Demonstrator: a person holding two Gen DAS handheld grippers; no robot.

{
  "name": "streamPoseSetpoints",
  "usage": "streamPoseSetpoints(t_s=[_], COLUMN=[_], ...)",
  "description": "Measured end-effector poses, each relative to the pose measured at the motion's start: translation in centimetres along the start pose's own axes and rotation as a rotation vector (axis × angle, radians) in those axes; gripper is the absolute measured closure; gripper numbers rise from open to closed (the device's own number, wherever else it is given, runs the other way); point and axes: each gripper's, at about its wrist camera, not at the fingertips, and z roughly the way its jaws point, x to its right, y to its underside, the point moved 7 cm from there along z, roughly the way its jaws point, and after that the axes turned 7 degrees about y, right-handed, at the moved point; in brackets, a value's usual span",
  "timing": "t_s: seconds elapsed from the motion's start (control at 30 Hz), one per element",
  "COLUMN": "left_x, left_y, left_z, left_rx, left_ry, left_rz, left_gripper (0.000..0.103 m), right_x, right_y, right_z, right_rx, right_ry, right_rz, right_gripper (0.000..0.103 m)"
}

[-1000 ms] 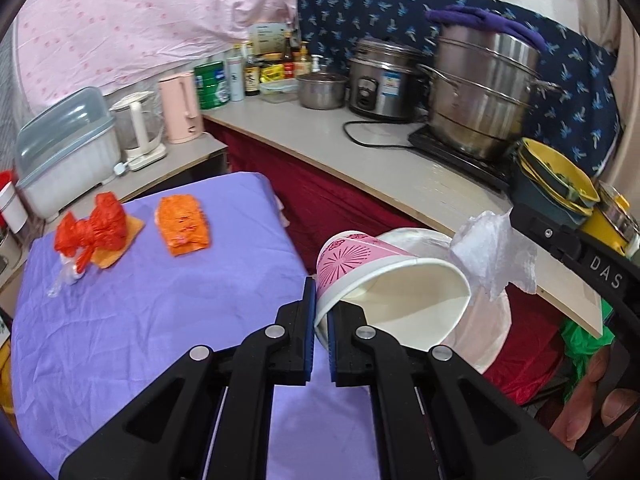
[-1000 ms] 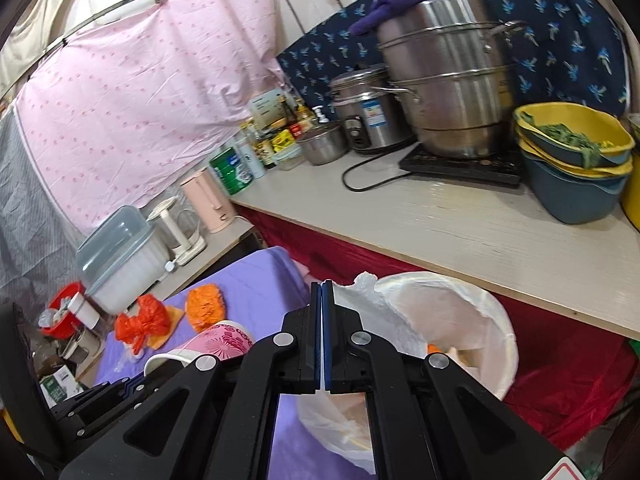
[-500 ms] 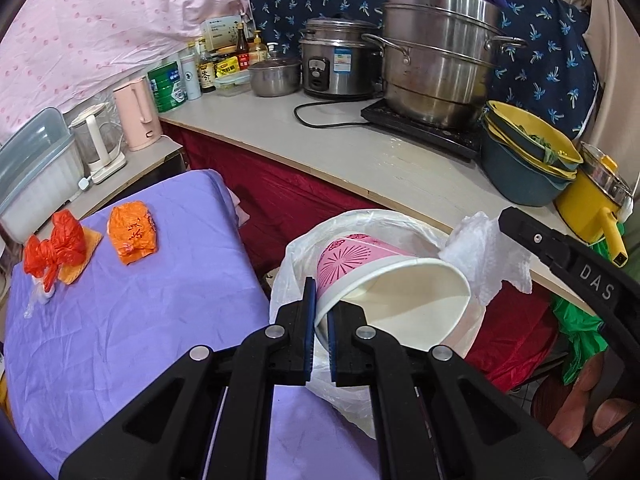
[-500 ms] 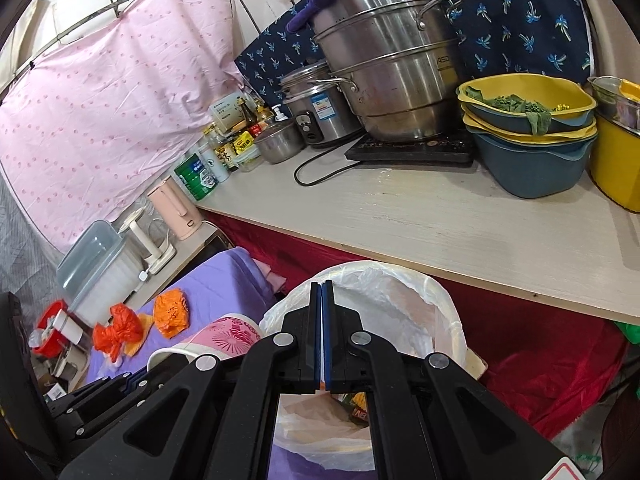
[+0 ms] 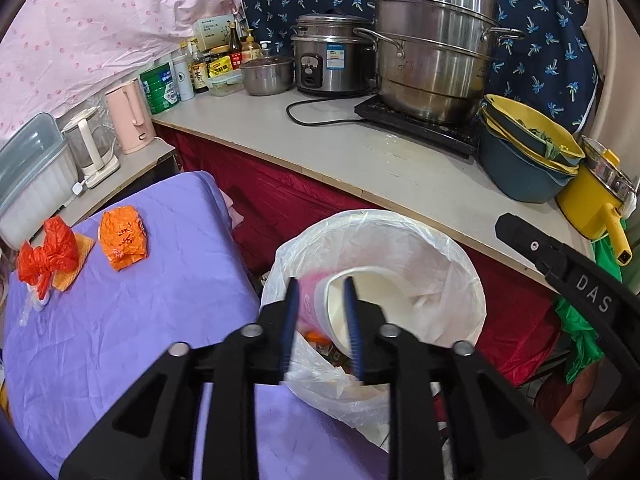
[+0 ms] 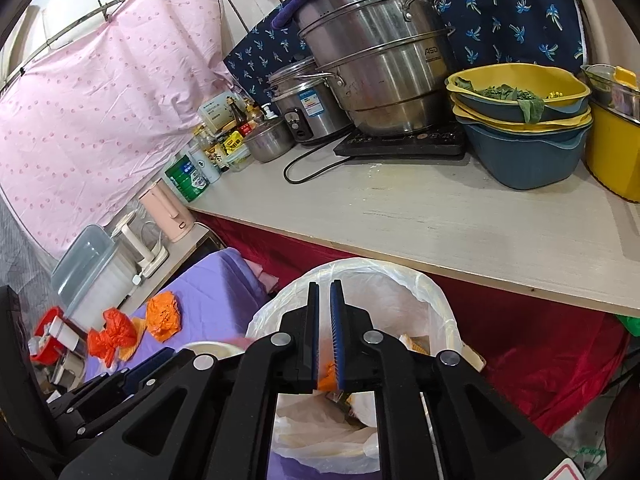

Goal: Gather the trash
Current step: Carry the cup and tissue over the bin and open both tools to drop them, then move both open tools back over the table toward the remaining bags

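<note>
the release step is in hand: the left gripper (image 5: 322, 308) jaws have just been opening, and the pink paper cup (image 5: 356, 300) between them drops, unclamped, into the lined trash bin (image 5: 452, 248). the right gripper (image 6: 325, 332) jaws have just been opening a crack and hold nothing. next, the orange wrapper (image 5: 122, 236) and red bag (image 5: 50, 256) on the far-left purple cloth (image 5: 140, 320) are to be fetched.

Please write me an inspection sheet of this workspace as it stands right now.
Surface: purple cloth-covered table, creased, beside a pale counter.
Job's things: paper cup over the lined bin, between the left pads, blurred; red bag and orange wrapper on the cloth.
Clutter: steamer pot, rice cooker, stacked basins, bottles, kettles.
Grippers: left gripper has just been opening, pads off the cup; right gripper has just been opening slightly above the bin, nothing between its pads.
Cables: black cord looped on the counter.
Surroundings: pink sheet, patterned blue cloth.
</note>
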Motion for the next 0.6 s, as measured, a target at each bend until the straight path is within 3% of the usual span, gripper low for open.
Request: streamPoseSetpoints(t_s=[0.1, 0.2, 0.6], left_x=[-0.2, -0.5, -2.9], left_y=[-0.1, -0.1, 0.1], left_z=[-0.1, -0.1, -0.9], left_rx=[0.005, 0.003, 0.008], left_ry=[-0.008, -0.012, -0.04], left_rz=[-0.007, -0.011, -0.056], left_gripper=[0.059, 0.058, 0.058], right_x=[0.0, -0.2, -1.5], right_y=[-0.1, -0.3, -0.2], right_z=[-0.2, -0.4, -0.6], right_rx=[0.01, 0.023, 0.028], right_ry=[0.004, 0.01, 0.003], right_rz=[-0.003, -0.009, -0.034], right_gripper=[0.086, 0.075, 0.067])
